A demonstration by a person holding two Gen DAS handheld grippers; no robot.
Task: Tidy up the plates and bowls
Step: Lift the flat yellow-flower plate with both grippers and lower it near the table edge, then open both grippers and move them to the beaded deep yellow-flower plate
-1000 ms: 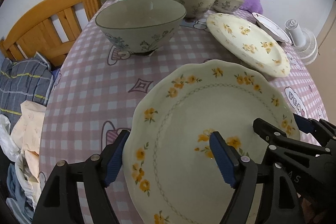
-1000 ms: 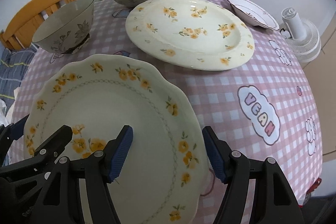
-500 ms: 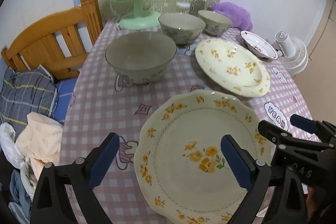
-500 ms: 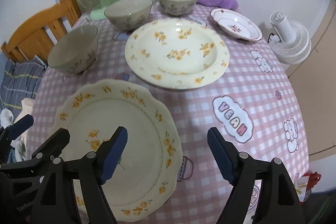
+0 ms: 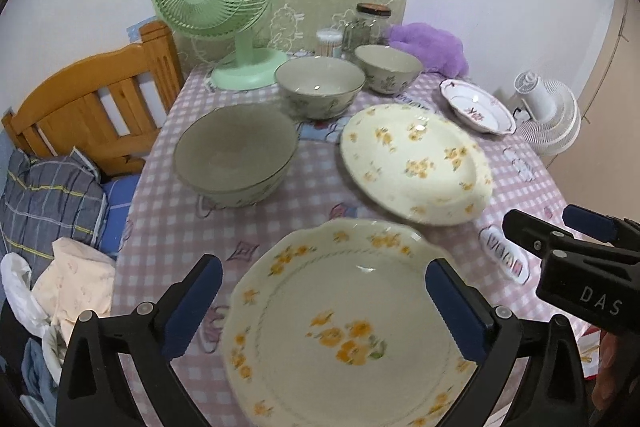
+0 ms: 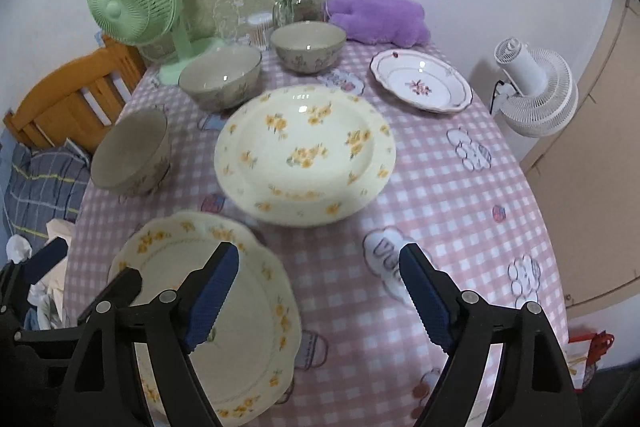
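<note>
Looked like the scalloped plate (image 5: 340, 327) had just been let go, flat on the checked tablecloth (image 6: 440, 179) at lower centre. Left gripper (image 5: 320, 307) and right gripper (image 6: 316, 291) both hung over it, jaws opening, nothing pinched. Next up is probably the round yellow-flowered plate (image 6: 304, 151) mid-frame, which needs a rim grab. "DAS" showed on one gripper

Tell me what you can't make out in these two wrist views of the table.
- Scalloped plate: near rim cut off by the left view's bottom edge; in the right view the right gripper covers part of it.
- Jar contents: too small.
- Cloud lettering on the tablecloth: blurred, and partly behind the right gripper's finger.
- Largest bowl pattern: blurred.
</note>
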